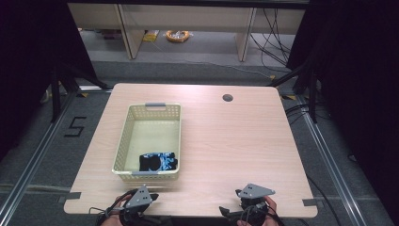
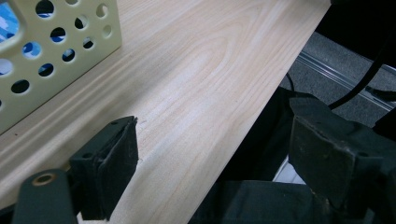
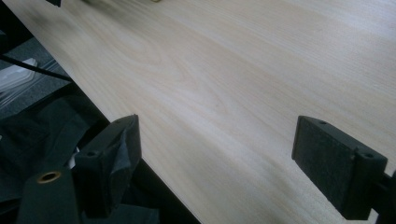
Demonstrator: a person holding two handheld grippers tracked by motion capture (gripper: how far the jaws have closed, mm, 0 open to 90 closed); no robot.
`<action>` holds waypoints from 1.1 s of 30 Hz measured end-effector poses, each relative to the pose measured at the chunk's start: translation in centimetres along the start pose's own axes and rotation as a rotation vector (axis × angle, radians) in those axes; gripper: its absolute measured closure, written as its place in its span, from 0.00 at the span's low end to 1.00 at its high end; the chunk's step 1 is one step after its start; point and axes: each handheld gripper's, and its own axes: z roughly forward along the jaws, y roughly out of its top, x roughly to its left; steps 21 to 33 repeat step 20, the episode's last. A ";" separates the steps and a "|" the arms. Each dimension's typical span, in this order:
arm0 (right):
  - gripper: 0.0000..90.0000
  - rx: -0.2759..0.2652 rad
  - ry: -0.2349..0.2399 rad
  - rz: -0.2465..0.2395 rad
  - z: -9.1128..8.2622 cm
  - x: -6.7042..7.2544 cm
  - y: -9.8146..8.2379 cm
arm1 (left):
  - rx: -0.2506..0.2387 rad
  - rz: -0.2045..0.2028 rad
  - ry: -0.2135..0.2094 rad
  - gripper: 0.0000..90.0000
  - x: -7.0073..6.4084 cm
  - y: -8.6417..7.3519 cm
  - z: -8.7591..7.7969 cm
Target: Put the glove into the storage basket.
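High view: my left gripper (image 1: pixel 136 207) and right gripper (image 1: pixel 244 209) rest wide apart and empty at the bottom edge, the socks (image 1: pixel 158 161) lying in the basket (image 1: pixel 123 141), seemingly stowed

From my station I see the left gripper (image 1: pixel 138 205) and the right gripper (image 1: pixel 251 205) as black bodies, each topped with a grey three-cornered plate dotted with small dark screw heads. Thin black cables trail from both. Along my left gripper's own view, its fingers (image 2: pixel 108 171) are blocky black pads with matte, slightly worn faces, and a brass-ringed hole sits at the base. My right gripper's fingers (image 3: pixel 334 164) look alike, with small screw recesses.
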 end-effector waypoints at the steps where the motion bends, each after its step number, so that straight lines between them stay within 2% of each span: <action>1: 0.19 0.005 -0.012 -0.008 0.0 0.0 0.0 | 0.000 -0.001 0.000 0.18 0.0 0.0 0.0; 2: 0.19 0.007 -0.013 -0.017 0.1 -0.1 0.0 | 0.000 -0.001 0.000 0.18 0.0 0.0 0.0; 3: 0.19 0.013 -0.009 -0.020 0.1 0.0 0.0 | 0.026 0.056 0.009 0.18 0.4 0.1 -0.2; 4: 0.19 0.018 0.001 -0.012 0.2 0.0 -0.1 | 0.022 0.052 0.012 0.18 0.4 0.1 -0.1; 9: 0.19 0.036 -0.008 -0.040 0.4 0.2 -0.1 | 0.026 0.055 0.012 0.18 0.5 0.0 -0.1; 10: 0.19 0.040 -0.001 -0.021 0.4 0.3 -0.1 | 0.022 0.024 0.018 0.18 0.4 0.0 0.1; 12: 0.19 0.034 -0.009 -0.042 0.4 0.1 -0.1 | 0.008 0.031 0.010 0.18 0.3 0.0 0.1; 13: 0.19 0.024 -0.011 -0.039 0.5 0.1 -0.1 | 0.030 0.055 0.015 0.18 0.5 0.1 -0.1; 14: 0.19 0.018 -0.011 -0.053 0.5 0.0 -0.1 | 0.026 0.054 0.016 0.18 0.5 0.1 -0.1; 16: 0.19 0.027 -0.012 -0.047 0.5 0.0 -0.1 | 0.024 0.055 0.016 0.18 0.5 0.1 0.0; 18: 0.19 0.030 0.001 -0.019 0.5 0.2 -0.2 | 0.023 0.029 0.020 0.18 0.4 0.0 0.1; 19: 0.19 0.035 -0.003 -0.020 0.5 0.2 -0.2 | 0.027 0.055 0.019 0.18 0.5 0.1 0.0; 20: 0.19 0.031 0.004 -0.023 0.5 0.1 -0.1 | 0.010 0.030 0.015 0.18 0.4 0.0 0.2; 33: 0.19 0.031 0.004 -0.023 0.5 0.1 -0.1 | 0.010 0.030 0.015 0.18 0.4 0.0 0.2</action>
